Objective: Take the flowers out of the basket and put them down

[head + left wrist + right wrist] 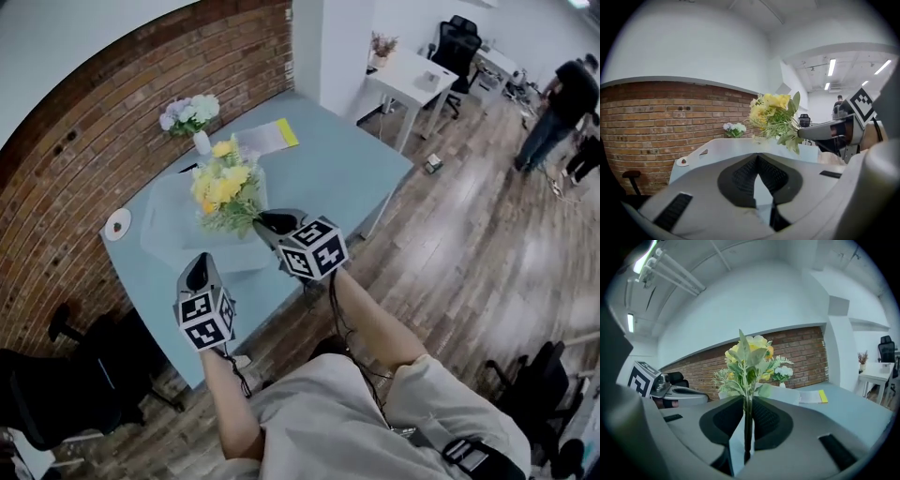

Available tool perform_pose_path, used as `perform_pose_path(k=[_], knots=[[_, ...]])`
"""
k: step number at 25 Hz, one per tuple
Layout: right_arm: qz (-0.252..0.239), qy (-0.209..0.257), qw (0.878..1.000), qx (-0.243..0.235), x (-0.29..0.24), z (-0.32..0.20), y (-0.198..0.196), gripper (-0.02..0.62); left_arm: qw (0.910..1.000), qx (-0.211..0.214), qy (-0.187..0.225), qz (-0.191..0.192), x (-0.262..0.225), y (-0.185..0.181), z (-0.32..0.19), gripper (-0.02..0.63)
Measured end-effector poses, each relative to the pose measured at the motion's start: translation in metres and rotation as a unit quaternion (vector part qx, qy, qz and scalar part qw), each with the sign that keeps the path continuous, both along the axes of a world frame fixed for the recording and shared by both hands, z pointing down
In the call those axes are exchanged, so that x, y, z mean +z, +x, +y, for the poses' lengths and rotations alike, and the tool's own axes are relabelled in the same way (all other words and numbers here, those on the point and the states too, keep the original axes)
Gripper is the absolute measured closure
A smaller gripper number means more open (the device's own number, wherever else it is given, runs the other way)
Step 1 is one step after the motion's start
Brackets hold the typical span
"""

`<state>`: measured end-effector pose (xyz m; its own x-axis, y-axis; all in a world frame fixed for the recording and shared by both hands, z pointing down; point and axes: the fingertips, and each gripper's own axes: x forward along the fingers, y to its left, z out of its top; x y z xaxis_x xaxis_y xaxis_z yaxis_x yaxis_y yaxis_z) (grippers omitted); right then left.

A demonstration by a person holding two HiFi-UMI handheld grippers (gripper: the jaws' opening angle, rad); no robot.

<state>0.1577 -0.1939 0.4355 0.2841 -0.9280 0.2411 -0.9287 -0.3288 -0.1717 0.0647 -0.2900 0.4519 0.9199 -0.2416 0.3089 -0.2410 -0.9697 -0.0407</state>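
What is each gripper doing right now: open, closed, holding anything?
Left gripper: closed, nothing in it.
Right gripper: closed on the stem of the yellow flowers.

Yellow flowers with green leaves, pale blue table, red-brown brick wall, brown plank floor

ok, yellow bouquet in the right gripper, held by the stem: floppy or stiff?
Likely fairly stiff: the stem runs straight out of the right gripper and the yellow bouquet shows no droop. Probably top-heavy, since the blooms spread wide over that one thin stem, so it may sway. The thin stem might also twist between the pads.
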Motion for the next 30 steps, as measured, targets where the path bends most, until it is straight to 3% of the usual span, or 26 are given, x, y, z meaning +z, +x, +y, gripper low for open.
perform_pose_path(k=[4,10,18,26,30], knots=[[0.000,-0.016,0.999,0.027,0.011,0.005,-0.048,0.509,0.9996,0.024,-0.015,-0.003,0.010,-0.034,-0.005,0.586],[0.017,-0.023,0.996,0.086,0.000,0.015,-0.083,0.509,0.9965,0.076,-0.031,0.018,0.000,-0.050,-0.007,0.586],[0.030,-0.033,0.990,0.133,0.008,0.019,-0.139,0.509,0.9897,0.133,-0.053,0.013,0.016,-0.085,0.005,0.586],[-0.006,-0.037,0.985,0.166,0.024,0.044,-0.189,0.509,0.9863,0.147,-0.074,-0.016,0.037,-0.132,0.022,0.586],[0.018,-0.054,0.986,0.154,0.026,0.072,-0.196,0.509,0.9860,0.143,-0.085,-0.002,0.032,-0.134,0.042,0.586]])
